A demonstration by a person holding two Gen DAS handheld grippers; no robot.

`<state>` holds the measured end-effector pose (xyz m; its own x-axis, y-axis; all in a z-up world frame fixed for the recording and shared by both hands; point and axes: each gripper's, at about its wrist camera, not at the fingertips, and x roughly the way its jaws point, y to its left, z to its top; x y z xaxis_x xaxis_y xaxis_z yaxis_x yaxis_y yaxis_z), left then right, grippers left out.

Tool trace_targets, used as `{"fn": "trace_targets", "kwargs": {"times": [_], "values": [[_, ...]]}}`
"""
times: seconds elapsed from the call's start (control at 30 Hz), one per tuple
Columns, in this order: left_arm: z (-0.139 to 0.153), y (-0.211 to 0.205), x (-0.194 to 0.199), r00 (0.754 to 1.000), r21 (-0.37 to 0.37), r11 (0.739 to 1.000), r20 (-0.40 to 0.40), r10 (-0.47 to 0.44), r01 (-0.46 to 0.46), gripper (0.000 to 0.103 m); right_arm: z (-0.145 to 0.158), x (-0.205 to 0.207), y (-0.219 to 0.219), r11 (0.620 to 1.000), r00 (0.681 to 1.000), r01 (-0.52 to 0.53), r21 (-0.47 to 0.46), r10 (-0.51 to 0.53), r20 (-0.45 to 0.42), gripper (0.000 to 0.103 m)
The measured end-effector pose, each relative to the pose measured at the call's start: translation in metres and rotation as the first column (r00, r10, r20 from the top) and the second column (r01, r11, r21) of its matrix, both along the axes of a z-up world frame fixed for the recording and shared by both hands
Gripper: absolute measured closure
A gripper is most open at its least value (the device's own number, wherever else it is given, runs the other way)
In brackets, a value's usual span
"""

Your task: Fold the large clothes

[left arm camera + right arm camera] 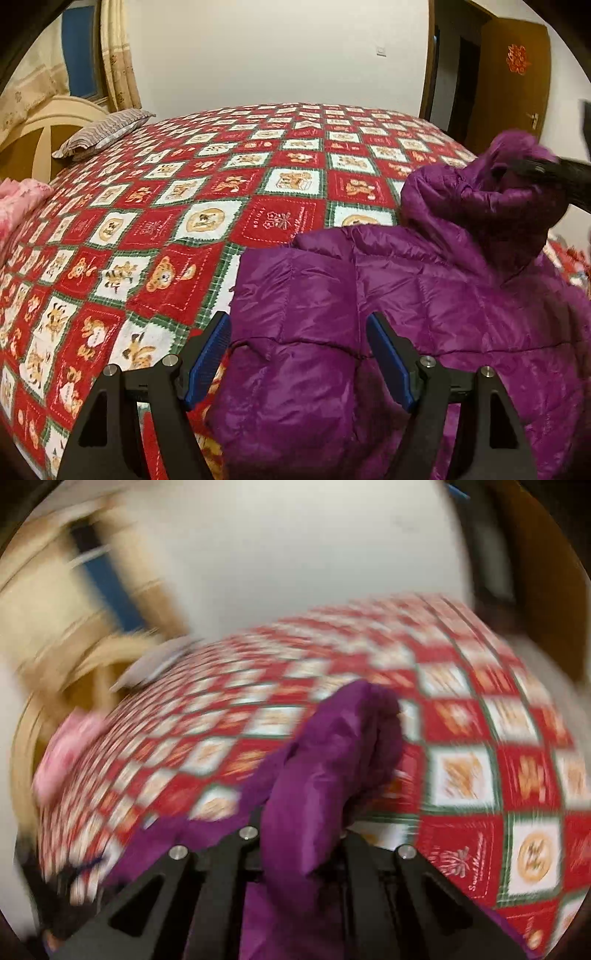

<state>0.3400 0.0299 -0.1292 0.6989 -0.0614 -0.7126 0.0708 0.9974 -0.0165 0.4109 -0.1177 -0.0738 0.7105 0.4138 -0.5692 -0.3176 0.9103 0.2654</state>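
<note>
While the fold is barely begun, the scene reads as follows.

Bed: a red, white and green patchwork bedspread (pixel 207 221) covers the whole surface, serving as the folding area; a striped pillow (pixel 99 133) sits at the far left by the headboard.

Jacket: a purple quilted jacket (pixel 369 332) sprawls over the bed's near right part, body still broad and rumpled, no finished fold visible.

Lifted part: one bunched end of the jacket (pixel 332 760), hood or sleeve unclear, is raised off the spread.

Right gripper (pixel 295 834): fingers pressed together, pinching that purple fabric; the view is blurred.

Left gripper (pixel 297 354): blue pads (pixel 207 354) spread wide above the jacket's near edge, holding nothing.

Left to do: judged nearly everything, sleeves, body and hood.
</note>
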Motion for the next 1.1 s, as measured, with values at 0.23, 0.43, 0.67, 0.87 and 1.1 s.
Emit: {"fn": "trace_targets", "kwargs": {"times": [0.23, 0.43, 0.67, 0.87, 1.1], "values": [[0.033, 0.013, -0.024, 0.999, -0.002, 1.0, 0.042, 0.01, -0.01, 0.027, -0.037, -0.131, 0.093, 0.854, 0.95, -0.285, -0.434, 0.313, -0.006, 0.05], [0.048, 0.019, -0.037, 0.999, 0.003, 1.0, 0.046, 0.012, -0.012, 0.027, -0.072, -0.183, 0.056, 0.924, 0.995, -0.104, -0.368, 0.092, -0.05, 0.001], [0.055, -0.004, -0.034, 0.998, 0.009, 1.0, 0.051, -0.021, 0.021, 0.027, -0.042, -0.206, -0.007, 0.963, 0.962, 0.269, 0.015, -0.268, -0.055, 0.053], [0.028, -0.059, -0.021, 0.997, 0.071, 0.995, 0.001, -0.076, 0.076, 0.027, -0.058, -0.173, 0.046, 0.977, 0.971, 0.21, 0.027, -0.205, -0.125, 0.08], [-0.022, -0.099, -0.023, 0.988, 0.129, 0.982, -0.089, -0.124, 0.135, 0.027, -0.103, -0.161, 0.034, 0.925, 0.916, 0.309, -0.223, -0.352, -0.19, 0.088]]}}
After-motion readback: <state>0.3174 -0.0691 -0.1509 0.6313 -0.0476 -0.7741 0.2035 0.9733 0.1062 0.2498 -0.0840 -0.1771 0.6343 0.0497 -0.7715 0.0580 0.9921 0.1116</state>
